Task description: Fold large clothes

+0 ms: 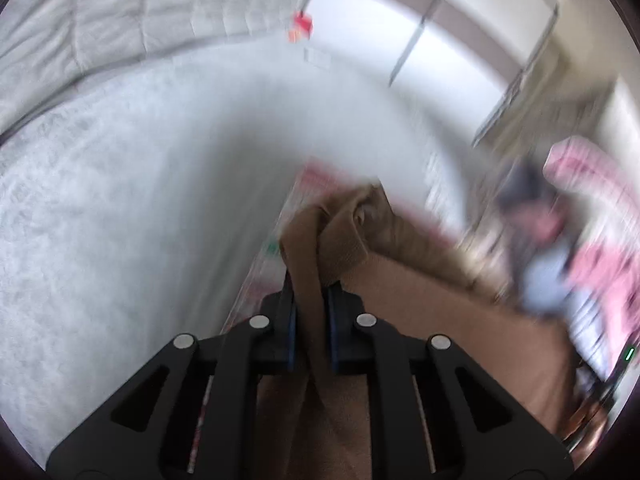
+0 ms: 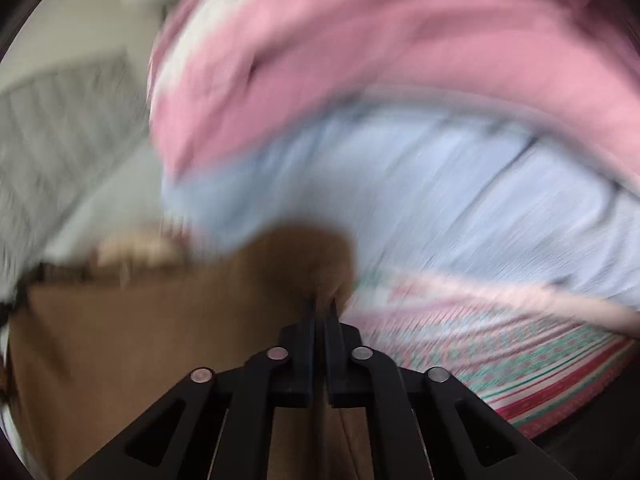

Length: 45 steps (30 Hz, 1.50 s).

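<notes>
My left gripper (image 1: 311, 292) is shut on a bunched edge of a brown garment (image 1: 420, 304), which spreads away to the right and under the gripper. My right gripper (image 2: 320, 308) is shut on another edge of the same brown garment (image 2: 160, 328), which stretches off to the left in that view. Both views are blurred by motion. The garment hangs between the two grippers above the bed.
A white bedspread (image 1: 120, 200) covers the bed, with a grey quilted headboard (image 1: 100, 12) behind. A patterned red, white and green cloth (image 2: 500, 360) lies beneath. A pile of pink (image 2: 380, 60) and pale blue (image 2: 460, 208) clothes sits close ahead of the right gripper.
</notes>
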### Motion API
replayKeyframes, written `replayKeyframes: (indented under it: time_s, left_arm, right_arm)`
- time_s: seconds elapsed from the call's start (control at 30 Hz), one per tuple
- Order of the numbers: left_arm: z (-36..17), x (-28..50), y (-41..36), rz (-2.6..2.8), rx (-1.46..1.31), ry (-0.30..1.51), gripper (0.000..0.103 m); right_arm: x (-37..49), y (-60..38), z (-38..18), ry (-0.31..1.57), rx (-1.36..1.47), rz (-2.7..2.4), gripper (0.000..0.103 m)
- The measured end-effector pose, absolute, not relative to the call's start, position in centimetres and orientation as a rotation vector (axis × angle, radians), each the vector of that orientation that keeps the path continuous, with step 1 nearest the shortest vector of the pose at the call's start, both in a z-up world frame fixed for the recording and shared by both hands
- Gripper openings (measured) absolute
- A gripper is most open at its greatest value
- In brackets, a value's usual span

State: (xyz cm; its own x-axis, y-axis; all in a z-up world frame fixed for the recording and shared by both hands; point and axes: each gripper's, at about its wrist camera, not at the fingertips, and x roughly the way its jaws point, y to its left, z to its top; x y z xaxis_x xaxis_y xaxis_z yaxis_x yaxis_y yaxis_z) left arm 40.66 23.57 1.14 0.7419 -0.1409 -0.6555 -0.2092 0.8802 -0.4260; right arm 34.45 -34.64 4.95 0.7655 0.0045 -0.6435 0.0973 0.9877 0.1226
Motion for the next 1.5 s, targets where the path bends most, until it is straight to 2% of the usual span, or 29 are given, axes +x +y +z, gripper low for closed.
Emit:
replayKeyframes:
  time_s: [0.1,0.2,0.27,0.3,0.37,0.4,0.43,0.47,0.53,0.63,0.77,0.83,0.87,0.9,0.93,0.97,1.1,1.3,1.5]
  left_arm:
    - [2.8,41.6,22.3,0.057,-0.472,0.679,0.013]
    - [-0.9,44.0,20.3,0.123,-0.396,0.852,0.015]
    - [-4.1,44.3,20.9,0.12,-0.478,0.918,0.02]
    - [-4.8,44.1,21.3,0.106,-0.517,0.916,0.021]
    - [-5.5,43.4,22.7,0.049,-0.616,0.876,0.029]
    - [-5.3,43.3,23.3,0.02,-0.653,0.874,0.033]
    - [-5.0,43.1,23.6,0.004,-0.68,0.879,0.044]
    - [-4.5,42.8,24.0,-0.008,-0.705,0.879,0.051]
    - [-3.2,41.9,24.5,-0.033,-0.719,0.84,0.053]
    - [-2.1,40.1,24.3,-0.077,-0.722,0.806,0.066]
    - [-2.8,38.5,24.3,-0.083,-0.732,0.831,0.068]
    - [-3.2,38.0,24.4,-0.06,-0.701,0.851,0.068]
    - [-3.4,37.7,24.4,-0.057,-0.686,0.865,0.068]
    - [-3.6,37.2,24.5,-0.063,-0.685,0.871,0.068]
    - [-3.6,36.9,24.5,-0.07,-0.688,0.871,0.068]
    - [-3.7,36.7,24.4,-0.078,-0.688,0.87,0.068]
    - [-4.1,36.4,24.0,-0.056,-0.644,0.867,0.068]
    - [-3.3,36.2,24.4,-0.009,-0.68,0.822,0.068]
    - [-3.8,36.6,23.5,0.049,-0.61,0.836,0.068]
  right_arm:
    - [34.2,-35.9,7.6,0.59,0.161,-0.165,0.0]
    - [35.4,-35.4,5.4,0.709,0.154,-0.055,0.002]
    - [35.2,-33.0,3.2,0.769,0.033,0.011,0.004]
    - [35.1,-31.9,2.6,0.795,-0.012,0.03,0.013]
    - [35.3,-29.2,1.1,0.876,-0.098,0.118,0.046]
    - [35.5,-28.4,0.9,0.888,-0.114,0.145,0.073]
    - [35.5,-27.3,0.9,0.881,-0.126,0.163,0.08]
    - [35.5,-26.1,1.1,0.874,-0.127,0.186,0.08]
    - [35.8,-24.1,1.4,0.877,-0.111,0.261,0.08]
    - [36.0,-19.2,1.7,0.904,-0.113,0.394,0.08]
    - [37.0,-14.1,1.0,0.972,-0.032,0.478,0.081]
    - [37.6,-12.1,-1.3,1.097,0.034,0.456,0.081]
    - [37.2,-10.7,-2.3,1.094,-0.051,0.401,0.08]
    - [36.9,-9.4,-3.1,1.058,-0.143,0.376,0.069]
    - [36.1,-8.7,-3.1,1.001,-0.225,0.357,0.035]
    - [35.8,-9.1,-2.8,0.984,-0.217,0.335,0.009]
    - [34.9,-11.3,0.5,0.899,-0.169,0.297,0.002]
    - [35.6,-10.0,3.3,0.787,-0.228,0.2,0.002]
    - [40.9,-8.8,-2.8,0.87,-0.257,0.085,0.002]
